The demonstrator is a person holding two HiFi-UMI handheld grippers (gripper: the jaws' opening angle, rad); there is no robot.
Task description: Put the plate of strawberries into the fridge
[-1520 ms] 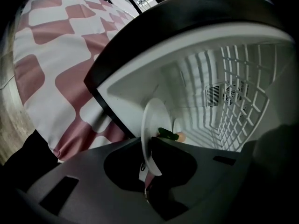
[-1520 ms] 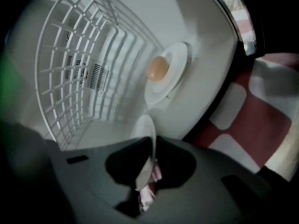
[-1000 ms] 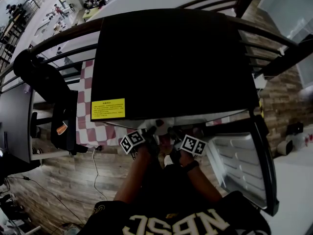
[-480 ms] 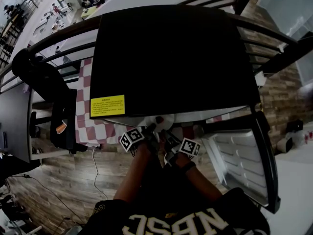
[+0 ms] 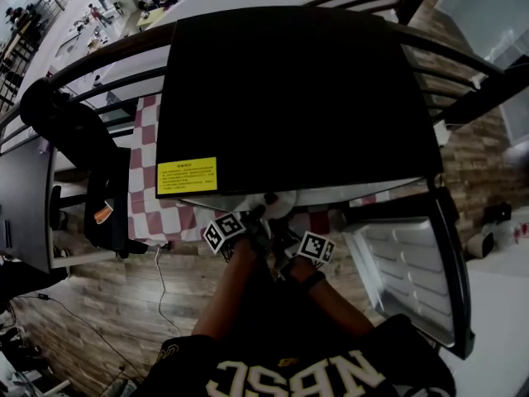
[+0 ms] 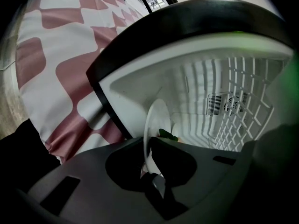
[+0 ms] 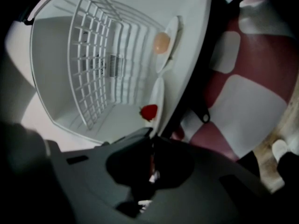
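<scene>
The plate (image 6: 157, 118) of strawberries is at the mouth of the fridge (image 5: 297, 98), seen edge-on in both gripper views, its rim just past the door frame and its far side already over the white floor inside. One red strawberry (image 7: 149, 111) shows on it from the right gripper view; from the left, only a green leaf peeks over the rim.

The left claw (image 6: 150, 146) is clenched on the near rim. The right claw (image 7: 152, 138) has just been closing, and the plate's rim runs down into the slit between its jaws, so it reads as clamped on the plate too. In the head view both sit at 6 o'clock of the black fridge body, close together.

Deeper inside, at 12 o'clock from the right claw, a second plate (image 7: 172, 34) carries a pale orange round thing (image 7: 162, 43); I cannot tell what it is. A wire rack (image 7: 93, 59) lines the fridge's 9 o'clock side in that view. The door (image 5: 413, 263) hangs open at 4 o'clock, and the fridge stands on a table under a red-and-white checked cloth (image 5: 149, 197).

I judge this to be the insertion step, nearly done. Next, push the plate level and further in, stop short of the second plate, set it flat, release both claws and draw back before shutting the door.
</scene>
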